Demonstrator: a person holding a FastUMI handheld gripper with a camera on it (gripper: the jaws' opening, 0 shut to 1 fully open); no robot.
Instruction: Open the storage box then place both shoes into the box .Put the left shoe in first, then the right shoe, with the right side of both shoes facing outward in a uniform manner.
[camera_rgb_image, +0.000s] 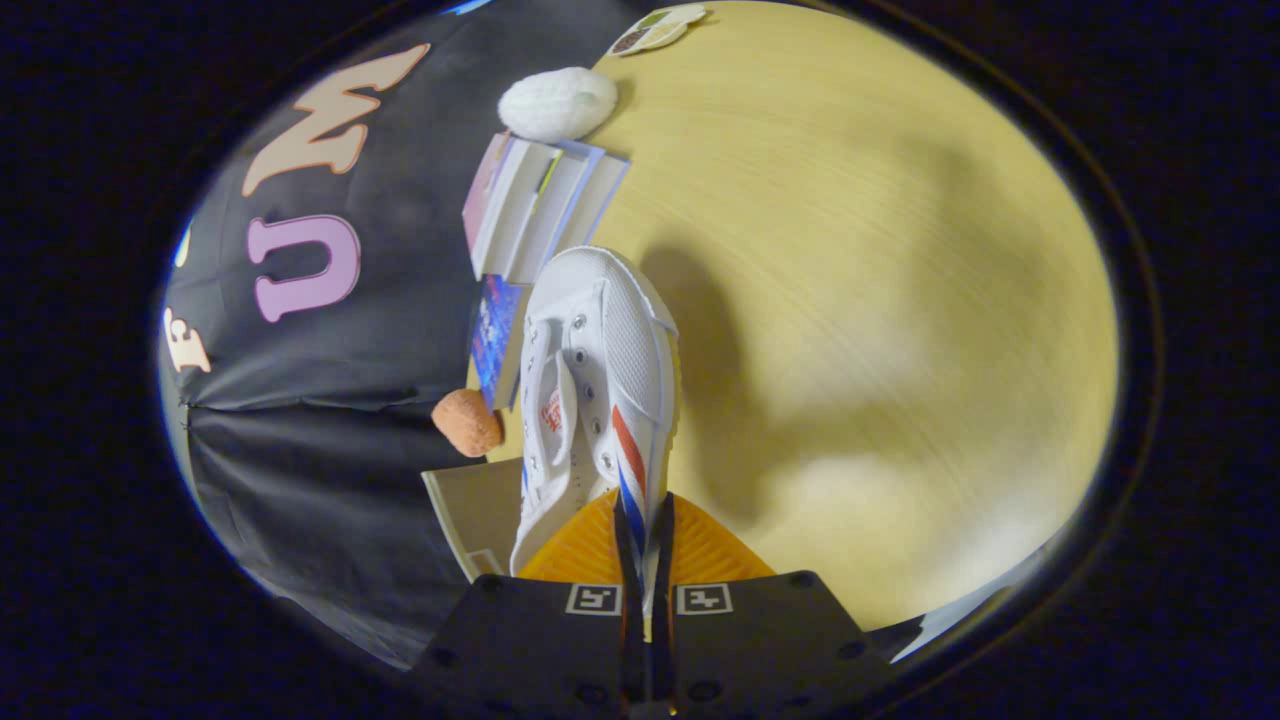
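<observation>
Gripper view, one item in hand. White canvas sneaker (598, 385), centre of the frame: lace-up, metal eyelets, mesh-textured side panel, red and blue diagonal stripes near the heel, red mark on the tongue; toe points to the upper part of the frame, sole edge turned to the right. It hangs in the gripper (645, 560) above the pale wooden table (880, 300), its shadow lying just to its right. Jaws drawn narrow, both fingers pinching the thin side wall by the stripes at the bottom centre. Handling, judged: light, soft upper that flexes and may swing or twist on a wall pinch; rubber sole stiff; a hold at the collar near the heel looks soundest. Which foot it fits cannot be told. Background, left of the shoe: a stack of books (535, 205), a white fluffy object (557, 102) above them, an orange ball-like object (467, 421) lower down.
</observation>
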